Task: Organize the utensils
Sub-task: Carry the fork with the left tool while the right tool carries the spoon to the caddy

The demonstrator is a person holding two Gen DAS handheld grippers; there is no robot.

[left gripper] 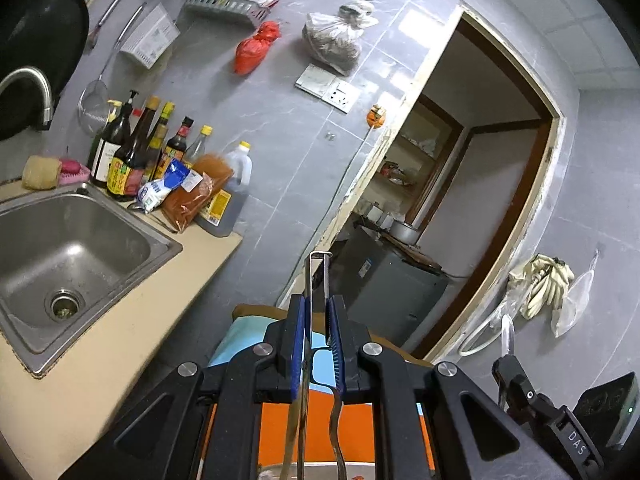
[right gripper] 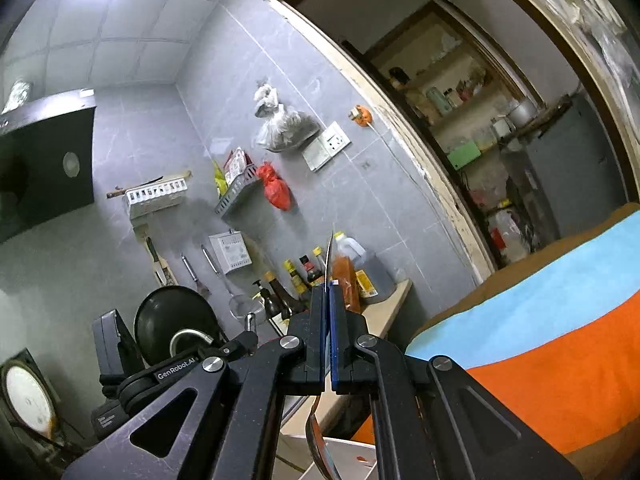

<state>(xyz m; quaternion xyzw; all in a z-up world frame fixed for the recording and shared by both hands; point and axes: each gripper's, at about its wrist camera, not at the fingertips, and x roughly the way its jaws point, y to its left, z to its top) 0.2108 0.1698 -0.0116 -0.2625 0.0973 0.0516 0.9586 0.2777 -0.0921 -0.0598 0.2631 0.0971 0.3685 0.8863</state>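
The left claw (left gripper: pixel 318 308) is clenched on a pair of metal tongs (left gripper: pixel 319 276): the blue pads press the two arms together, the joined end sticks up just past the fingertips, and the wavy ends hang back below the jaws. Directly under this claw lies a striped cloth (left gripper: pixel 352 420) in orange and light blue. Off to its left, lower down, a beige counter (left gripper: pixel 120 340) carries a steel sink (left gripper: pixel 72 248); beyond the sink stands a cluster of sauce bottles (left gripper: pixel 132 152) against the grey tiled wall. Ahead and to the right a doorway (left gripper: pixel 472 184) opens onto another room.

The right claw (right gripper: pixel 329 292) is clamped tight on a thin metal blade-like utensil (right gripper: pixel 329 260), edge-on, its tip rising just beyond the fingertips and its broader end hanging below the jaws; what kind of utensil it is I cannot tell. To the right of this claw is the same striped cloth (right gripper: pixel 552 344). Further ahead, behind the tip, stand the bottles (right gripper: pixel 304 276), with hanging tools and wall baskets (right gripper: pixel 158 196) above them.
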